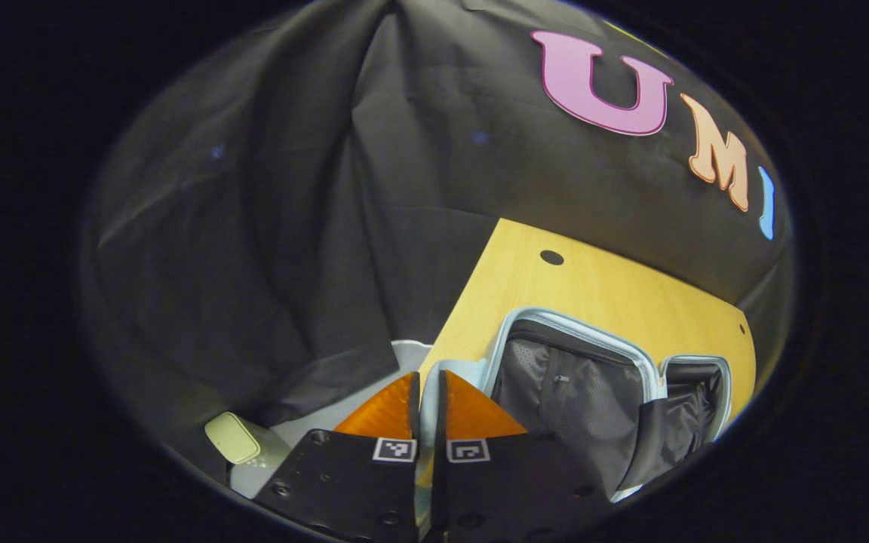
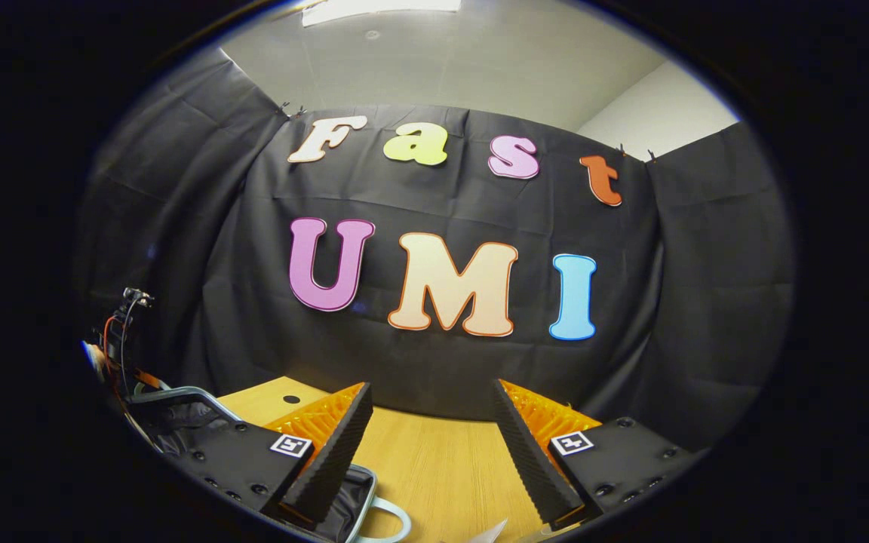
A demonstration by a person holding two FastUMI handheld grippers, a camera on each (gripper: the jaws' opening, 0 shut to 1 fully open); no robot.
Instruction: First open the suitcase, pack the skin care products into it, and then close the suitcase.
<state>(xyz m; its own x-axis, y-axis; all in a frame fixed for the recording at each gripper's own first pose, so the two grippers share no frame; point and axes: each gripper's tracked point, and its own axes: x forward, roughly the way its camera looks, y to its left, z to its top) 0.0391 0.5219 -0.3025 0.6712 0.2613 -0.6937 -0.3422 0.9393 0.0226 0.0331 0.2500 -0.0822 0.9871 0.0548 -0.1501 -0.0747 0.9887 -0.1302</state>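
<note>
We find one suitcase lying open on the wooden table, its dark mesh lining exposed and the lid half raised beyond it; we judge the opening step done, so that products can go in. The left gripper sits just beside the suitcase's near edge with its fingers drawn close together, a pale sliver between them; whether they pinch anything we cannot tell. The right gripper hangs above the table on the far side of the suitcase rim, fingers spread wide and holding nothing, apparently ready for a pickup. One small pale case lies off the table, well apart from the suitcase.
</note>
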